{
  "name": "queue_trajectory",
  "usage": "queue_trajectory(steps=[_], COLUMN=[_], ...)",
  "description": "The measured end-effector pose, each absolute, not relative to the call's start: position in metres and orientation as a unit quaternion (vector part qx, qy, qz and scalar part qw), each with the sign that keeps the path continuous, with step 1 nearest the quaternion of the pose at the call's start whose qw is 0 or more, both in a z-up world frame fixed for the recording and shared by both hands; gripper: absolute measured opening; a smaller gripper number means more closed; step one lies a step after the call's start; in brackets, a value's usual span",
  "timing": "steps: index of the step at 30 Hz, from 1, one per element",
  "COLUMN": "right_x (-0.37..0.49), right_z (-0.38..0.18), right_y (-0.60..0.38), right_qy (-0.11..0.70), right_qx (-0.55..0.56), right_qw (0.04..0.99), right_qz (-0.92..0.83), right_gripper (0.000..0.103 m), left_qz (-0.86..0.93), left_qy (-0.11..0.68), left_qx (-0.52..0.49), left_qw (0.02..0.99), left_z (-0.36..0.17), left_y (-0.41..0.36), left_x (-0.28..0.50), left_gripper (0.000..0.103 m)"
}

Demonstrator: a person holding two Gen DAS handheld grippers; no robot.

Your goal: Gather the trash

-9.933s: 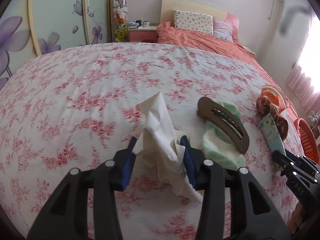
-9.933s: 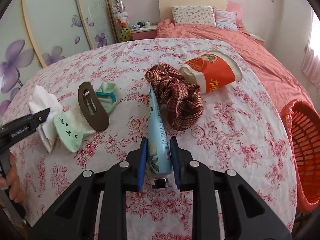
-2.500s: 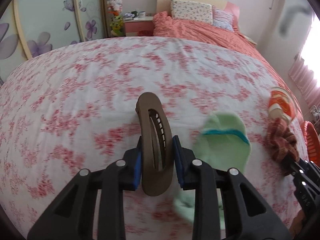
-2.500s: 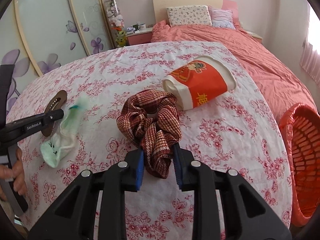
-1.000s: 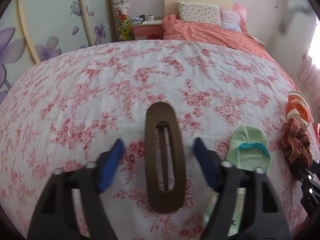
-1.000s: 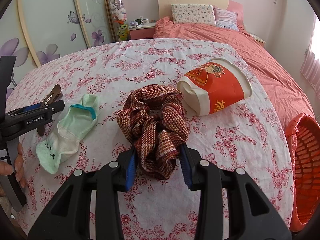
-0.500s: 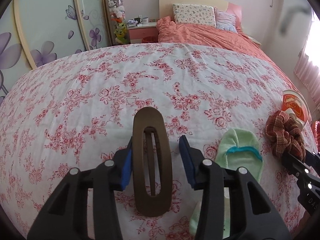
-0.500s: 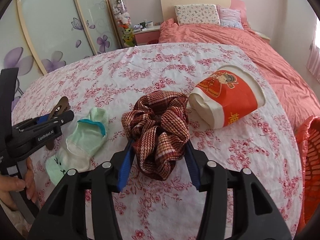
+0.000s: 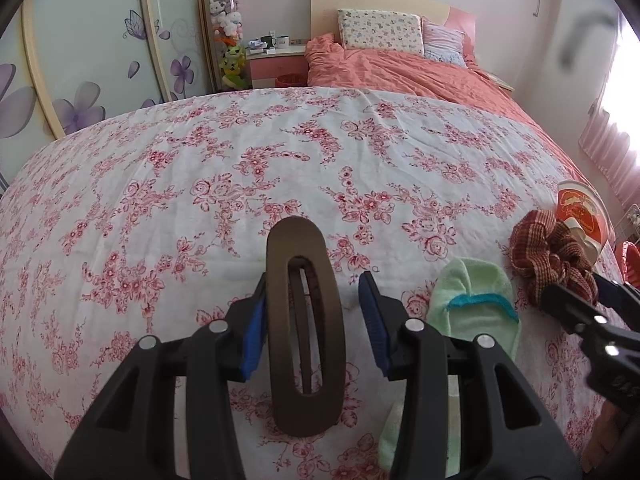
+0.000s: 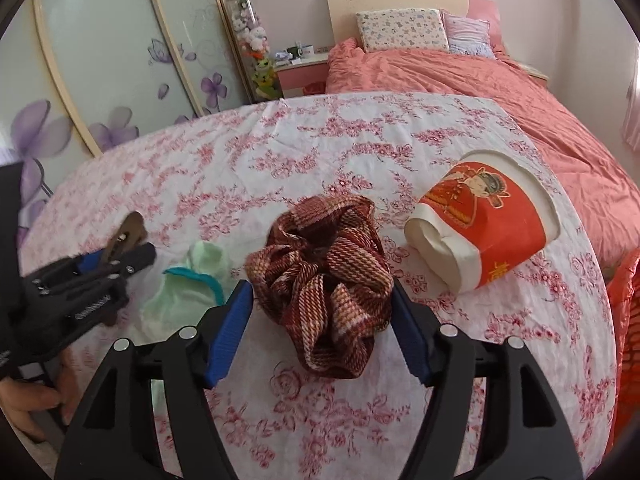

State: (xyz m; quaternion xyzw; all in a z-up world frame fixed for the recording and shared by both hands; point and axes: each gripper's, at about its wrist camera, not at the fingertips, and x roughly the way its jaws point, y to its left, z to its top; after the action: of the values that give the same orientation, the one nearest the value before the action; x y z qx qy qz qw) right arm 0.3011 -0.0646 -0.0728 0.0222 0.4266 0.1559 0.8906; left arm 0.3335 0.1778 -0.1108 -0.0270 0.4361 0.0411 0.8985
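Jaws on the right gripper [image 10: 322, 330] were spreading, the plaid scrunchie [image 10: 326, 282] lying loose between them on the floral cloth [image 9: 240, 168]. Left gripper [image 9: 312, 322] stood part-spread around the brown hair clip [image 9: 306, 328], its left pad seemingly touching. Paper cup [image 10: 486, 226] lay tipped, far right.

Home bedroom, bed with coral duvet [image 10: 480, 76], floral pillow [image 9: 380, 34] against wooden headboard [image 10: 396, 4], pink nightstand [image 9: 276, 64], plush toys in clear column [image 9: 226, 24], flower-printed sliding wardrobe doors [image 10: 120, 68], rose-print cloth [image 9: 280, 152]
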Motion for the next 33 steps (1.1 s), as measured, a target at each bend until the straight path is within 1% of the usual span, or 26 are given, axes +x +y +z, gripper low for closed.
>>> queue_trajectory(steps=[1,2,3,4,6,9,20,33], right_x=[0.303,0.303,0.302,0.302,0.300,0.295,0.276,0.245], right_z=[-0.075,-0.075,-0.074,-0.075,-0.074,-0.072,-0.048,-0.002], right_y=[-0.064,-0.064,-0.064,-0.064,-0.066,-0.069,-0.086,-0.115], right_qy=[0.430,0.428,0.427,0.428,0.426,0.423,0.399,0.349], right_qx=[0.021,0.020,0.023,0.025,0.027,0.036,0.057,0.062], right_qw=[0.890,0.891,0.891,0.890,0.890,0.891,0.902,0.924], right_qz=[0.152,0.148,0.153,0.156,0.158,0.160,0.155,0.143], right_gripper=[0.058,0.052,0.040,0.037,0.029,0.026,0.025,0.025], left_qz=[0.039,0.039,0.039,0.038,0.036,0.034,0.033,0.010], left_qy=[0.436,0.435,0.435,0.435,0.435,0.435,0.429,0.390], left_qx=[-0.027,-0.027,-0.027,-0.027,-0.025,-0.025,-0.026,-0.004], left_qw=[0.899,0.899,0.899,0.899,0.899,0.899,0.902,0.921], left_z=[-0.111,-0.111,-0.111,-0.111,-0.111,-0.111,-0.099,-0.043], left_y=[0.177,0.177,0.177,0.177,0.176,0.177,0.176,0.142], left_x=[0.334,0.334,0.335,0.335,0.335,0.335,0.324,0.294], left_gripper=[0.041,0.033,0.028,0.028,0.027,0.027,0.026,0.027])
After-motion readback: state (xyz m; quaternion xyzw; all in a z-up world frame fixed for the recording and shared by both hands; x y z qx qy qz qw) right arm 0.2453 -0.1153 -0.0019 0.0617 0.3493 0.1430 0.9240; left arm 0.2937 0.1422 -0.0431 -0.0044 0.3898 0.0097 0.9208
